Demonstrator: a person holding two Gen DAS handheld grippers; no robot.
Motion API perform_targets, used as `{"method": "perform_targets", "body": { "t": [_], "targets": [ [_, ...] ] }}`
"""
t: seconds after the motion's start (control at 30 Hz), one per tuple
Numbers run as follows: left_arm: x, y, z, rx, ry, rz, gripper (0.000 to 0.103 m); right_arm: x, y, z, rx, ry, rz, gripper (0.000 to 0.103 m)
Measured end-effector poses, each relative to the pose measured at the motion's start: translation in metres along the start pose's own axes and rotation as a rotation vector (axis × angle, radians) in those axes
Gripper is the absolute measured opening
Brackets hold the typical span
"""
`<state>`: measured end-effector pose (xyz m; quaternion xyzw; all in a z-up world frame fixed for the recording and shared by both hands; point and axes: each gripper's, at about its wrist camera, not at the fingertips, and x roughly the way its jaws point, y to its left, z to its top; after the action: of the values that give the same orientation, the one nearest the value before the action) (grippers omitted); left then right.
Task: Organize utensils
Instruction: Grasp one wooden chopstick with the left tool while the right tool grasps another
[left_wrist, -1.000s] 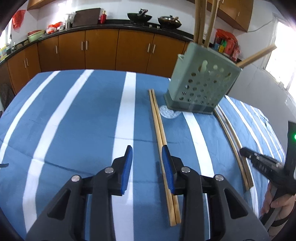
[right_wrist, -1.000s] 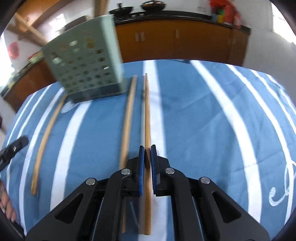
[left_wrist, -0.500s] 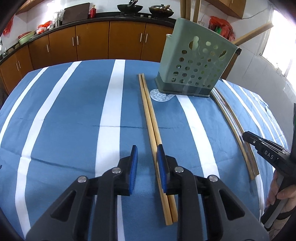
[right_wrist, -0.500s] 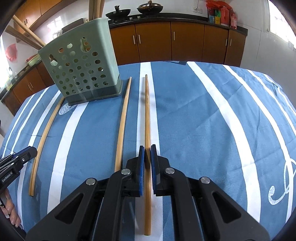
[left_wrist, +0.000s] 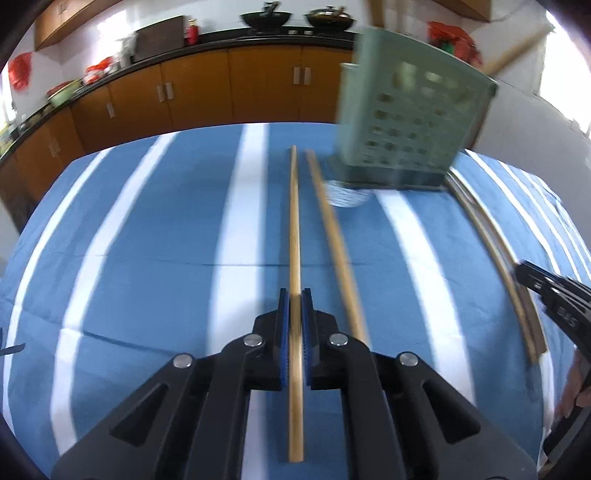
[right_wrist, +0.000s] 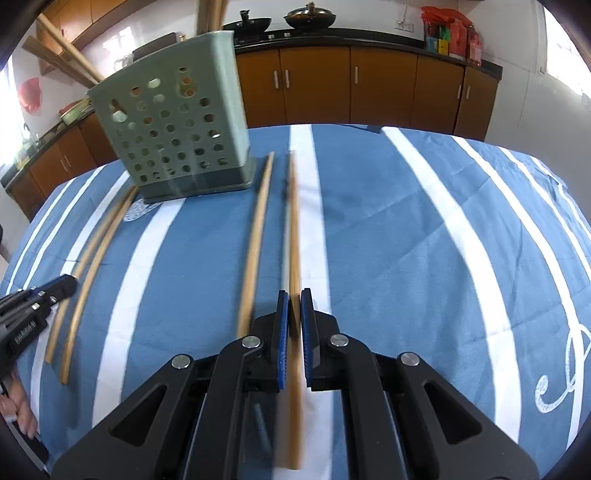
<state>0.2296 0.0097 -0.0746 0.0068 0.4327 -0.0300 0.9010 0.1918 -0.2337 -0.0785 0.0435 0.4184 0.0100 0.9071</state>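
Note:
My left gripper (left_wrist: 294, 301) is shut on a wooden chopstick (left_wrist: 294, 229) that points toward the green perforated holder (left_wrist: 410, 125). Its twin chopstick (left_wrist: 334, 236) lies on the cloth just to the right. My right gripper (right_wrist: 294, 301) is shut on another chopstick (right_wrist: 293, 236), with its twin (right_wrist: 256, 229) lying to the left. The holder (right_wrist: 173, 136) stands far left in the right wrist view and has chopsticks sticking out of its top. Each gripper shows at the edge of the other's view: the right one (left_wrist: 546, 291), the left one (right_wrist: 33, 306).
A blue cloth with white stripes (left_wrist: 147, 258) covers the table. Brown cabinets (right_wrist: 369, 88) and a counter with woks run along the back wall. A white printed emblem (left_wrist: 347, 192) sits on the cloth by the holder's base.
My left gripper has moved right and shut on one chopstick of its pair, parting it from its twin. My right gripper stays shut on its chopstick, which is blurred with motion.

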Motion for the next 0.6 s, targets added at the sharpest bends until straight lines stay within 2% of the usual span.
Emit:
{"method": "perform_targets", "body": {
  "t": [0.17,0.27,0.6],
  "targets": [
    [0.002,0.042,0.005,-0.079,-0.003,0.054,0.008,0.001,-0.027,0.005,0.067,-0.009,-0.058,0.007],
    [0.001,0.053,0.004,-0.099,-0.009,0.02,0.009,0.001,-0.032,0.005,0.085,-0.01,-0.043,0.008],
    [0.002,0.057,0.005,-0.12,-0.01,-0.008,0.01,0.001,-0.033,0.005,0.078,-0.008,-0.043,0.008]
  ]
}}
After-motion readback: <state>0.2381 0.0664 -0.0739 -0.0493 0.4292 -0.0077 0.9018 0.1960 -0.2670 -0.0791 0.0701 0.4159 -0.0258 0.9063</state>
